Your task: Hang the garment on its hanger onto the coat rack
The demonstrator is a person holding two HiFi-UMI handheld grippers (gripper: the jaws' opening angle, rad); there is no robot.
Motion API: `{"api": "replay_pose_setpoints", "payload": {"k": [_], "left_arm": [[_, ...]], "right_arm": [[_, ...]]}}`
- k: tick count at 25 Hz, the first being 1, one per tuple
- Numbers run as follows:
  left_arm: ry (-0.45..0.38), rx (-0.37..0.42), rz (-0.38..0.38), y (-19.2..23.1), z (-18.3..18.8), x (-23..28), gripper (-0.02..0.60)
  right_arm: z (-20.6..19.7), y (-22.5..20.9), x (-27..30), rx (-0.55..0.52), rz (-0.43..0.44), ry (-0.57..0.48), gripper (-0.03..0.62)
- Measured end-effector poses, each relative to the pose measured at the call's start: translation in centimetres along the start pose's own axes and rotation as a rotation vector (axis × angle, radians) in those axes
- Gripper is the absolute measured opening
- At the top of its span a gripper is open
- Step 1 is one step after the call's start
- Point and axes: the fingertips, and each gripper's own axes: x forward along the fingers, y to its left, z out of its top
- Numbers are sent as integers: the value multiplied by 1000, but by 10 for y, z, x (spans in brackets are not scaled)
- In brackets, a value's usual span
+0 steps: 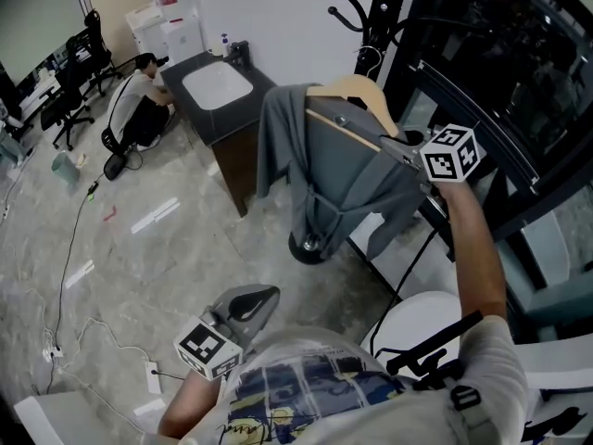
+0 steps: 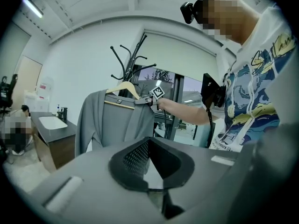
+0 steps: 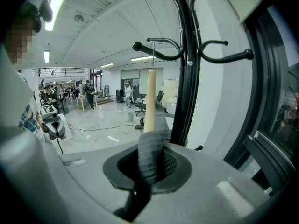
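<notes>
Head view: grey garment (image 1: 338, 170) draped on wooden hanger (image 1: 357, 91), up at far right, just beside coat rack (image 1: 382, 17); right gripper (image 1: 397, 146) clamped on the hanger's right shoulder thru the cloth; metal hook (image 1: 371, 60) of hanger close to the rack pole, hung or not unclear from here; left gripper (image 1: 262, 298) low, near, at left, well apart from garment; dark counter (image 1: 218, 123) w/ white sink (image 1: 218, 86) to far left of rack; a person (image 1: 139, 95) crouched beyond it.

Left gripper view: fingers pressed together at the tips, nothing between; garment & hanger far ahead, left of centre, held up by an outstretched arm (image 2: 187, 111) w/ marker cube (image 2: 159, 92); rack's arms fanned out above.

Right gripper view: fingers pinching a fold of grey knit, hanger's wooden end rising straight out of it; metal hook up at a ball-tipped rack arm (image 3: 163, 57), over it or just short of it, no telling which.

Progress, as a judgement: garment already on hanger and lifted to rack height, so most of the job done; prob. left: seat hook over an arm, check it takes the weight, let go.

Count: 1 garment, 1 hanger, 1 rack w/ several arms, 2 grippers, only the right one in use.
</notes>
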Motion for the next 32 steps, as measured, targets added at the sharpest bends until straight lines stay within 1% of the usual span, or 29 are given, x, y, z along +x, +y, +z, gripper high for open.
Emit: {"api": "replay_pose_setpoints", "payload": {"k": [6, 15, 20, 22, 23, 26, 29, 31, 32], "left_arm": [[27, -22, 17, 6, 0, 5, 2], [51, -21, 21, 6, -4, 4, 2], [39, -24, 28, 1, -5, -9, 2], [38, -24, 32, -3, -5, -17, 2], [38, -23, 32, -4, -7, -22, 2], [36, -13, 31, -8, -14, -41, 2], [37, -13, 31, -12, -20, -59, 2], [42, -23, 29, -19, -25, -71, 2], [46, -24, 26, -22, -26, -77, 2]], "right_arm": [[-12, -14, 10, 8, -4, 16, 21], [-15, -21, 17, -4, -1, 2, 26], [-16, -23, 18, -26, -34, -3, 41], [-15, -26, 14, -35, -76, -8, 69], [-15, -28, 11, -43, -107, -10, 95], [-12, -31, -2, -59, -202, -24, 128], [-9, -31, -23, -73, -311, -56, 158], [-9, -25, -42, -83, -386, -75, 183], [-10, -19, -52, -84, -421, -90, 186]]}}
